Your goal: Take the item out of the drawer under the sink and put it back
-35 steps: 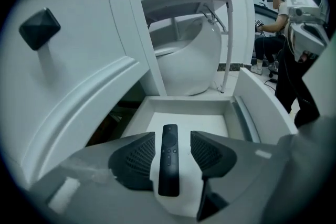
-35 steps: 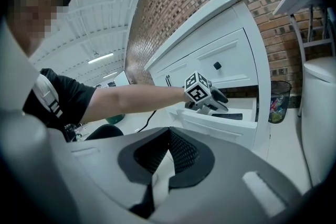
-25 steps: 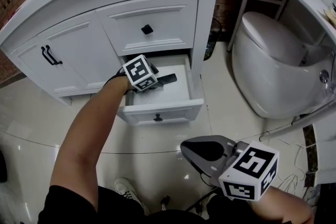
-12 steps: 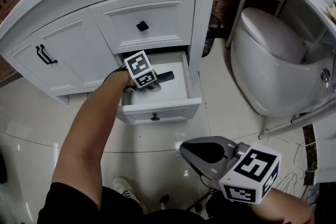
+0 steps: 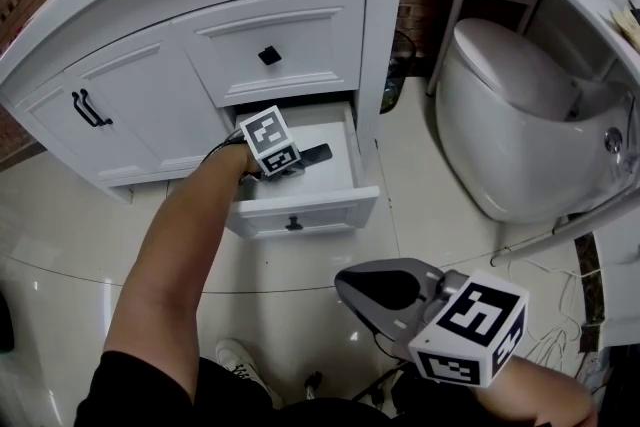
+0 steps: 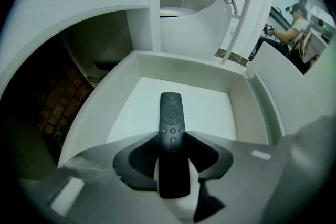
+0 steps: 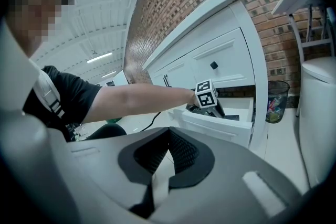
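The lower drawer (image 5: 300,212) under the sink stands pulled out. A slim black remote control (image 6: 172,118) lies lengthwise on its white floor (image 6: 210,107), with one end poking out past the left gripper's cube (image 5: 312,155). My left gripper (image 6: 172,140) reaches into the drawer (image 5: 290,165). Its jaws are closing, and the dark pads sit against both long sides of the remote's near half. My right gripper (image 5: 345,290) hangs low over the floor tiles in front of the cabinet, its pads together (image 7: 168,134) and nothing between them.
Above the open drawer is a closed drawer with a black knob (image 5: 268,55); cabinet doors with black handles (image 5: 88,107) are to its left. A white toilet (image 5: 520,125) stands to the right. A bin (image 7: 273,99) sits by the brick wall. A shoe (image 5: 240,360) is below.
The left gripper has stayed in the drawer over the remote and shifted only slightly. The right gripper has hardly moved.
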`<state>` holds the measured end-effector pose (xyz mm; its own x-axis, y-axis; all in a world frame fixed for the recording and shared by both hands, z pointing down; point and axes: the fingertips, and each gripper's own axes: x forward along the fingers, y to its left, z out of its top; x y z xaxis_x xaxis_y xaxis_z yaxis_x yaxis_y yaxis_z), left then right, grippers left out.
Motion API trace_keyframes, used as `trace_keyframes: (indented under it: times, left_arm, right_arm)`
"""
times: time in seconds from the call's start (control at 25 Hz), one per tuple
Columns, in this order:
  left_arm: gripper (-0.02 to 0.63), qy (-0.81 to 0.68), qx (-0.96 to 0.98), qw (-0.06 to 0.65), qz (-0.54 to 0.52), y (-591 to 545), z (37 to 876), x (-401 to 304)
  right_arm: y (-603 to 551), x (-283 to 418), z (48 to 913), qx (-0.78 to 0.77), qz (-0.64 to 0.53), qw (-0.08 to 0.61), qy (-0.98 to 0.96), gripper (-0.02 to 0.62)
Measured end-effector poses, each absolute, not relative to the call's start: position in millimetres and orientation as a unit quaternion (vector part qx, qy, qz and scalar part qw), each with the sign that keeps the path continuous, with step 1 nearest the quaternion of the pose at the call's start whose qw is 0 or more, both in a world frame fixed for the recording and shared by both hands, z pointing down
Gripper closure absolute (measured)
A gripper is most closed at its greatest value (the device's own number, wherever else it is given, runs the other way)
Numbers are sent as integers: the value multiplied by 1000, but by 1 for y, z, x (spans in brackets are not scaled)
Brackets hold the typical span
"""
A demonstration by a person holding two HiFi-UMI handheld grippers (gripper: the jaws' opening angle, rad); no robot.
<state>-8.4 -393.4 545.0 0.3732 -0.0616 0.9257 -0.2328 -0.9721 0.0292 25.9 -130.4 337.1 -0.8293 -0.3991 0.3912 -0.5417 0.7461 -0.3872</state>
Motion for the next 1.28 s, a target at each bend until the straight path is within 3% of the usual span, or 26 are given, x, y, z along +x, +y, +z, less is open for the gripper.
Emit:
trace_keyframes:
  times: [0.28, 0.84, 1.28]
  left_arm:
    - [440, -116, 825, 44, 551, -393, 525, -10]
    - [440, -158, 844, -31, 512, -362, 399, -30]
    - [440, -197, 887, -55, 413, -300, 330, -40]
  right_arm:
    - [-133, 32, 328, 269, 231, 136, -925, 592]
    - [-125, 10, 318, 269, 196, 141, -932, 592]
    - [-124, 1, 308, 280, 176, 133, -934, 592]
